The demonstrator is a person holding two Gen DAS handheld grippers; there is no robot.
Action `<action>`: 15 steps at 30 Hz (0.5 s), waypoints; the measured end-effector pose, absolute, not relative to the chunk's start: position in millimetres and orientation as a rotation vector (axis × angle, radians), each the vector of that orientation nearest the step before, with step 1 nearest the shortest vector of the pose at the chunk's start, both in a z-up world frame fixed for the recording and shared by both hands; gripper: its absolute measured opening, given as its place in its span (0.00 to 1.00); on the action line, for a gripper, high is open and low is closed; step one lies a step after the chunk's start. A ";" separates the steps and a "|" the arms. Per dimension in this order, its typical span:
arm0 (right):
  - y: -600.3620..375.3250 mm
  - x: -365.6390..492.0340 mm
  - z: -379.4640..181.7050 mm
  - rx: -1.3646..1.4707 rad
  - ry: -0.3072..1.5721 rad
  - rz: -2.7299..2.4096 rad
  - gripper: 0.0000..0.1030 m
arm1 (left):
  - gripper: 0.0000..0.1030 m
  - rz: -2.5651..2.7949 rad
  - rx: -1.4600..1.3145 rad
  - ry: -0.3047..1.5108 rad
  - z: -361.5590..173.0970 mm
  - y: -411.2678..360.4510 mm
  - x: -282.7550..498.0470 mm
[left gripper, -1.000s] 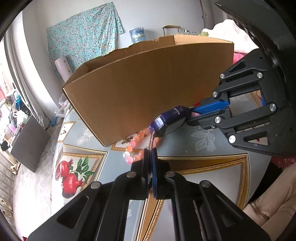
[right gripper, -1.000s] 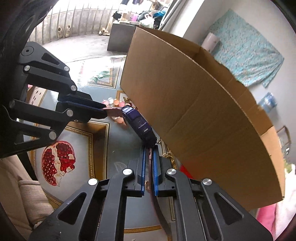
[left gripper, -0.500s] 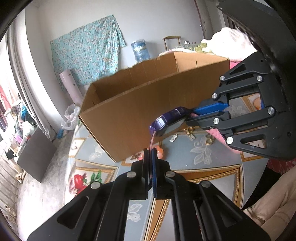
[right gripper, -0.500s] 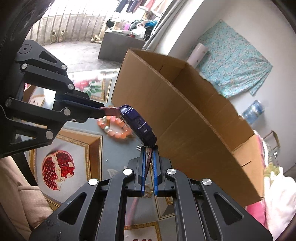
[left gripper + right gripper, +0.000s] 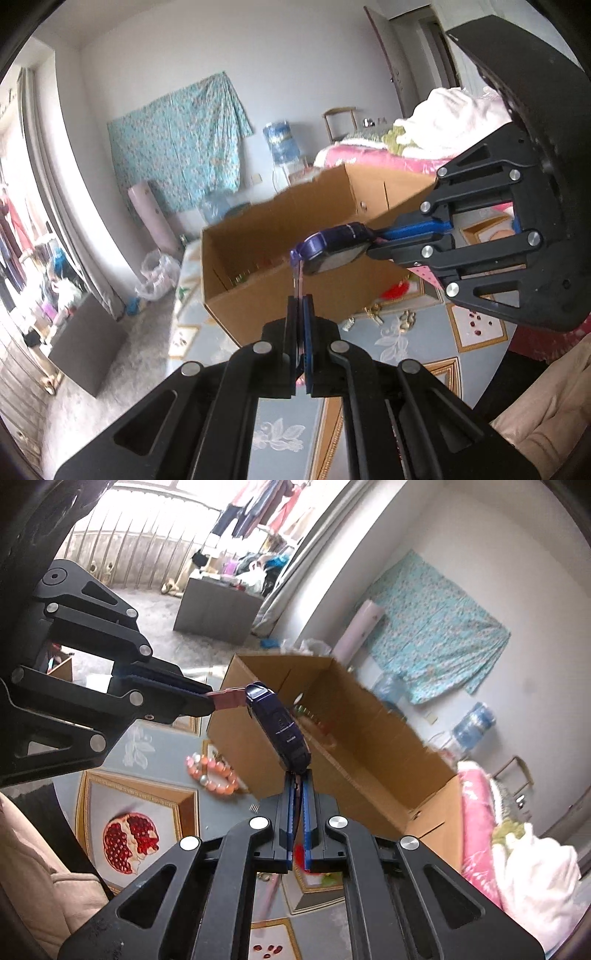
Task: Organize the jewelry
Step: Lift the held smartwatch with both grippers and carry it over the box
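Observation:
A dark blue smart band watch [image 5: 334, 246] with a pink strap hangs in the air between both grippers, level with the rim of an open cardboard box [image 5: 258, 258]. My left gripper [image 5: 301, 300] is shut on one strap end. My right gripper [image 5: 376, 242] is shut on the other end. In the right wrist view the watch [image 5: 279, 731] runs from the left gripper [image 5: 210, 701] down to my right gripper [image 5: 299, 777], in front of the box [image 5: 362, 746]. A pink and orange bead bracelet [image 5: 212, 773] lies on the table beside the box.
The table wears a blue cloth [image 5: 155, 746] with gold frames and a pomegranate print [image 5: 131, 840]. Small gold pieces and a clip [image 5: 380, 314] lie by the box's near wall. Some items sit inside the box [image 5: 314, 720]. A pink bed [image 5: 509, 849] stands behind.
Both grippers have risen with the watch, from low against the box's outer wall up to its rim. The inside of the box now shows. The bracelet stayed on the table.

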State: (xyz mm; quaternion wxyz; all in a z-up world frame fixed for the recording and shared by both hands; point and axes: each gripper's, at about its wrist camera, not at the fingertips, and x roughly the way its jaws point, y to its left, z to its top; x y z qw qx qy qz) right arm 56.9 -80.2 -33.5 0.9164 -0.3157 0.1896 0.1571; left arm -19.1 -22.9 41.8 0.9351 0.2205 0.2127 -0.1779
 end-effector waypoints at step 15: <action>-101.5 71.4 21.1 -0.669 0.214 0.269 0.02 | 0.03 -0.325 0.550 0.247 95.5 -36.1 -30.0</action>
